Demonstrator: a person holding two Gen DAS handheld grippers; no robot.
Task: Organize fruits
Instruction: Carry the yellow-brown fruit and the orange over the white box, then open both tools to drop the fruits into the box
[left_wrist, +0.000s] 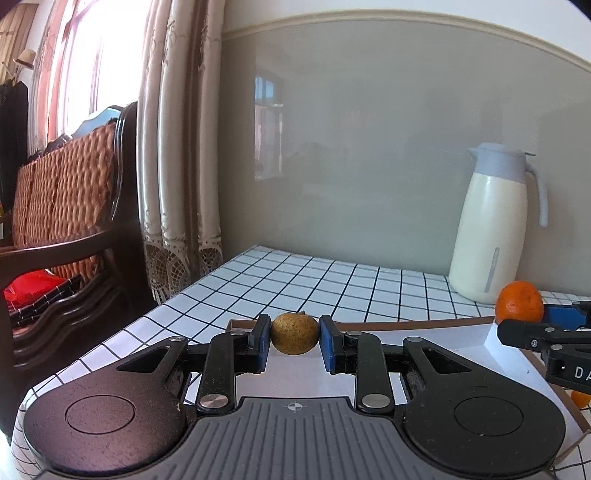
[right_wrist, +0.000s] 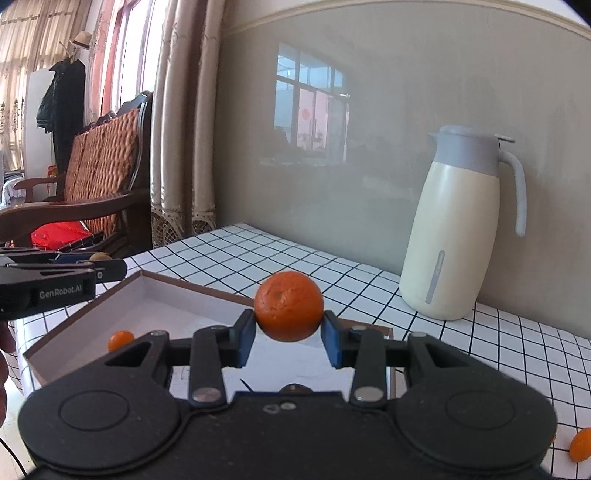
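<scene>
Fruits are mid-transfer: the left gripper (left_wrist: 294, 341) is clamped on a brownish fruit (left_wrist: 294, 333), the right gripper (right_wrist: 288, 338) on an orange (right_wrist: 289, 305), both above the open box (right_wrist: 155, 291). One small orange fruit (right_wrist: 120, 340) lies inside; another (right_wrist: 581, 445) waits on the desk (right_wrist: 517, 332), near right.

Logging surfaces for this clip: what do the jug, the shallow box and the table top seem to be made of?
Jug: probably painted metal or plastic, smooth cream satin body, matte grey lid and handle. Box: likely cardboard, thin brown-edged walls, matte white inside. Table top: white squares with black grid lines, glossy; tile or a printed covering, cannot tell.
</scene>
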